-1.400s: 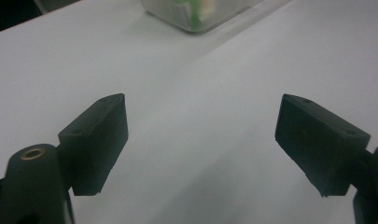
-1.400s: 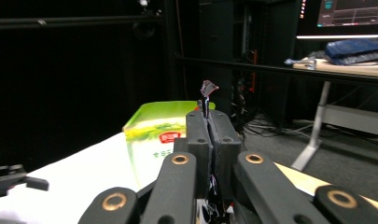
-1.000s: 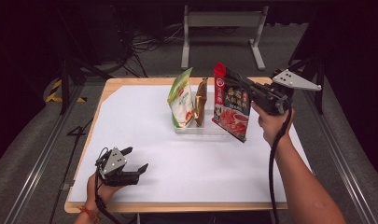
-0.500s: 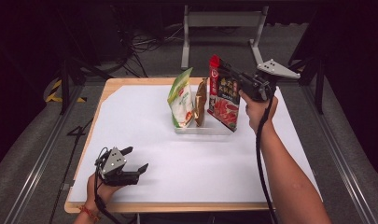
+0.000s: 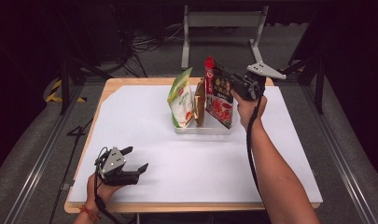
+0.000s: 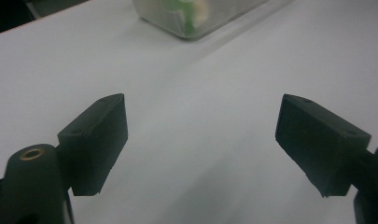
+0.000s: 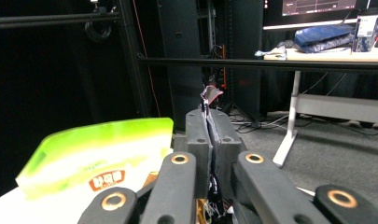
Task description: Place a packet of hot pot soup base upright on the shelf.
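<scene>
Over the last second I have carried the red-and-black printed snack pouch (image 5: 218, 95) leftward from beside the clear plastic bin (image 5: 203, 127) to its right end. My right gripper (image 5: 234, 84) has its jaws clamped on the pouch's upper edge. The pouch stands upright next to a brown packet (image 5: 199, 100) and a green-and-white bag (image 5: 181, 97). I judge insertion nearly complete. My left gripper (image 5: 133, 165) rests on the white table cover (image 5: 130, 112), jaws spread and empty.

Black tongs (image 5: 136, 160) (brass-ringed screws), grey plates
</scene>
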Demonstrator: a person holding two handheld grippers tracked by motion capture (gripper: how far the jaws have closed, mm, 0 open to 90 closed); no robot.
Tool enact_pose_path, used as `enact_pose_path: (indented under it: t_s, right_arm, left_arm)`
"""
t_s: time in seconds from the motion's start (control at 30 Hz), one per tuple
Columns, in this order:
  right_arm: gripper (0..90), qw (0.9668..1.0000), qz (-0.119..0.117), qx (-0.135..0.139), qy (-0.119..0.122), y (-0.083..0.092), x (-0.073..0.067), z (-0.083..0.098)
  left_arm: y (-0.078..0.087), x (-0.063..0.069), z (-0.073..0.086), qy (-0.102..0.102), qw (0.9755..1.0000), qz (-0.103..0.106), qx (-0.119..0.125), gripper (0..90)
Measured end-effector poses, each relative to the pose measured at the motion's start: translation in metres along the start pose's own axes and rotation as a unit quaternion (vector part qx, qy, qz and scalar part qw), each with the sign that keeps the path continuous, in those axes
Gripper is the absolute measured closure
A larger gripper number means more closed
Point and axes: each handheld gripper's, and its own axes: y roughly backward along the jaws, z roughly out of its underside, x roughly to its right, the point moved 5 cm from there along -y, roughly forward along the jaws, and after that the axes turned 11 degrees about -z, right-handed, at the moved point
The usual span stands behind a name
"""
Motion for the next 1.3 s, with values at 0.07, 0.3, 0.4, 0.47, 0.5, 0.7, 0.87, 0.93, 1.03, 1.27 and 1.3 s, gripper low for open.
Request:
enact_pose_path:
  t_s: [0.07,0.3,0.4,0.47,0.5,0.7,0.87,0.93,1.03,1.27,1.3]
  right_arm:
    - [88.3,1.0,-0.002,-0.004,0.003,-0.001,0.001,0.004]
    - [88.0,0.9999,-0.011,-0.007,0.01,0.001,0.003,0.013]
    - [88.0,0.9999,-0.01,-0.005,0.013,0.005,0.005,0.014]
    - [87.9,0.9999,-0.009,-0.005,0.014,0.008,0.006,0.016]
    - [87.9,0.9998,-0.008,-0.006,0.017,0.009,0.006,0.017]
    - [87.6,0.9996,-0.018,-0.012,0.019,0.016,0.008,0.03]
    - [87.3,0.9995,-0.016,-0.014,0.024,0.024,0.009,0.037]
    - [87.1,0.9996,-0.016,-0.013,0.021,0.028,0.011,0.04]
    - [86.6,0.9993,-0.013,-0.02,0.03,0.032,0.013,0.043]
    - [86.2,0.9987,-0.013,-0.032,0.037,0.038,0.016,0.046]
    - [86.2,0.998,-0.011,-0.041,0.047,0.039,0.014,0.046]
  left_arm:
    - [-0.001,0.0,-0.001,-0.001,1.0,0.0,0.001,17.7]
    - [-0.001,0.001,-0.001,-0.005,1.0,0.003,-0.002,17.6]
    - [-0.001,0.001,-0.002,-0.003,1.0,0.003,-0.001,17.7]
    - [-0.001,0.002,-0.002,-0.003,1.0,0.003,0.001,17.7]
    - [-0.001,0.002,-0.002,-0.004,1.0,0.003,0.0,17.7]
    - [0.0,0.0,-0.001,-0.003,1.0,0.001,-0.002,18.3]
    - [0.0,0.001,-0.001,-0.005,1.0,0.001,-0.004,18.3]
    - [0.0,0.001,-0.001,-0.004,1.0,0.003,-0.004,18.8]
    - [0.0,0.002,0.0,-0.004,1.0,0.004,-0.006,18.9]
    - [-0.001,0.002,0.001,-0.007,0.9999,0.003,-0.01,18.8]
    - [-0.001,0.003,0.001,-0.008,0.9999,0.003,-0.011,18.8]
